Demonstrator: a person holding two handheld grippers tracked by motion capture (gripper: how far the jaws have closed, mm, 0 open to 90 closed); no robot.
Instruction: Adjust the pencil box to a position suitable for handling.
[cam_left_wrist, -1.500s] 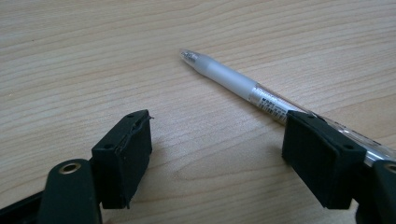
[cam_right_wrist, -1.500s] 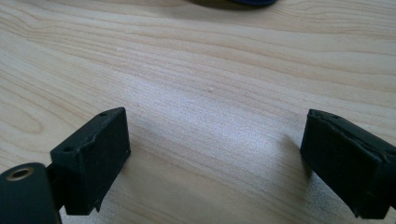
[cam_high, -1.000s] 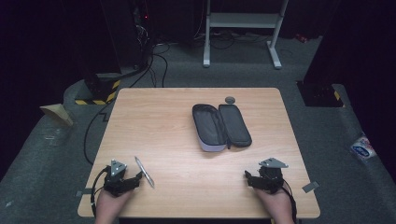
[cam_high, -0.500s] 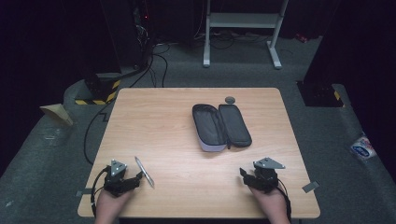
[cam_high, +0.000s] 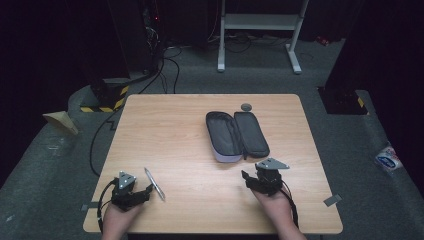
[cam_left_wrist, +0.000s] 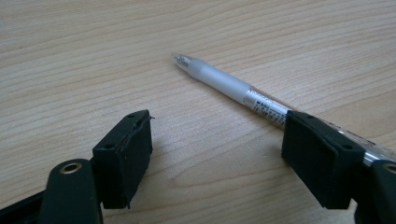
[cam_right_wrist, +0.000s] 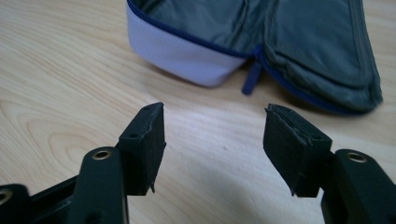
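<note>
A clear frosted pen (cam_left_wrist: 224, 83) lies on the wooden table (cam_high: 175, 130), its tip pointing away from me; in the high view the pen (cam_high: 154, 183) is near the front left. My left gripper (cam_left_wrist: 217, 125) is open and low over the table, and the pen's rear end runs behind its right jaw. In the high view the left gripper (cam_high: 146, 190) sits just left of the pen. An open pencil case (cam_high: 236, 136), grey inside with a pale lilac shell, lies mid-table. My right gripper (cam_right_wrist: 215, 119) is open and empty, just short of the pencil case (cam_right_wrist: 261, 32) and its blue zip pull (cam_right_wrist: 251, 78).
A small round grey object (cam_high: 246, 106) rests near the table's far edge behind the case. Cables, a black-and-yellow floor block (cam_high: 107, 95) and a white stand (cam_high: 260, 30) are on the floor beyond the table.
My right gripper has moved forward and a little left, closer to the pencil case. The left gripper and the pen have stayed about where they were.
</note>
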